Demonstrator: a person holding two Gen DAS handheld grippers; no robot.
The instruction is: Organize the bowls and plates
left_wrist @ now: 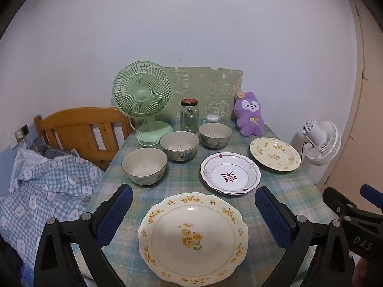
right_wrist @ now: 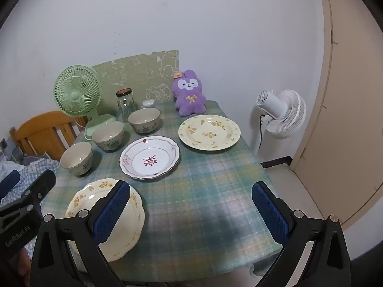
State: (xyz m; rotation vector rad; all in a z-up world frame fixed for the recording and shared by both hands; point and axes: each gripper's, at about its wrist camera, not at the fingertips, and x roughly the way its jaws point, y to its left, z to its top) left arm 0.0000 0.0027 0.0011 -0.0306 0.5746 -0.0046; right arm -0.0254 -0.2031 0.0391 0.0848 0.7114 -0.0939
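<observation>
Nearest plate: we're hovering over the yellow-flowered scalloped plate (left_wrist: 193, 239), lying flat at the near edge of the surface (right_wrist: 203, 191).
Left tool (left_wrist: 193, 209): we're holding it spread wide, released, gripping nothing, pads either side of that plate's far rim.
Right tool (right_wrist: 190, 205): also wide open and empty, hanging above bare cloth just beside the same plate.
Other plates: the purple-trimmed plate (left_wrist: 230, 173) is sitting mid-surface, the round yellow plate (left_wrist: 275, 154) beyond it.
Bowls: three bowls (left_wrist: 179, 146) are lining up in a diagonal row on the left, apart from each other.
Risk: we're judging that a pinch on a thin glazed rim could slip, and the plate could slide off the near edge.
Clutter: glass jar (left_wrist: 189, 116) and green fan (left_wrist: 143, 95) are standing close behind the bowls, so we're watching for knocks.
</observation>
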